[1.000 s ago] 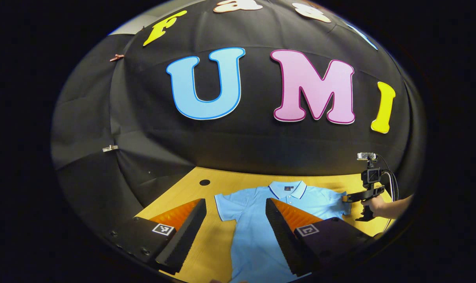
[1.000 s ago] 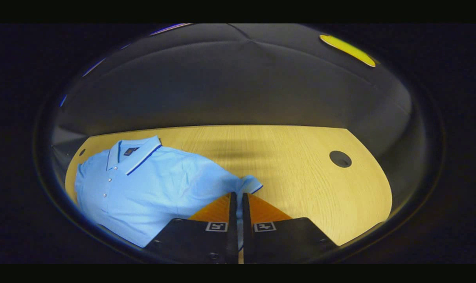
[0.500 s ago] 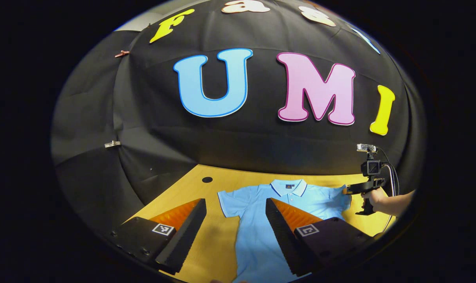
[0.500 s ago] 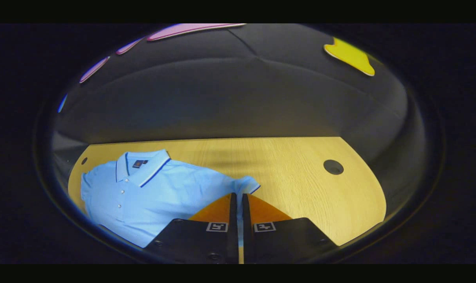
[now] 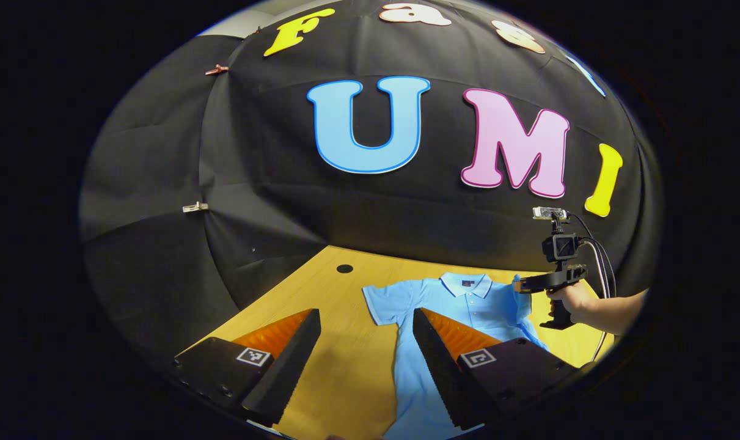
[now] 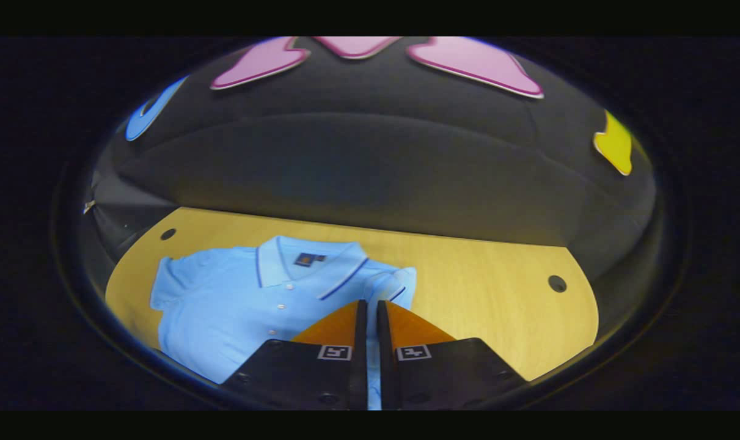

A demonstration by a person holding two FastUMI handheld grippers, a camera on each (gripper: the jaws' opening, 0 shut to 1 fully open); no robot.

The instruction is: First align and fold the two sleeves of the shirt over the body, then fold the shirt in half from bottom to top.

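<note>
A light blue polo shirt (image 5: 461,302) (image 6: 241,305) lies face up on the wooden table (image 5: 339,360), collar toward the wall. My right gripper (image 6: 371,305) is shut on the shirt's right sleeve (image 6: 397,284), which is lifted and drawn in over the shoulder. In the left gripper view that gripper (image 5: 522,284) and the hand (image 5: 568,299) holding it show at the right of the shirt. My left gripper (image 5: 366,318) is open above the table, its fingers astride the shirt's left side, holding nothing. The left sleeve (image 5: 382,299) lies flat.
The table (image 6: 486,305) has round cable holes at the back corners (image 5: 344,268) (image 6: 556,283) (image 6: 167,233). The black cloth wall rises right behind the table. A cable (image 5: 602,269) hangs from the right gripper's camera mount.
The right gripper has lifted the right sleeve and carried it inward over the shirt's shoulder. The left gripper has drifted left and stays open.
</note>
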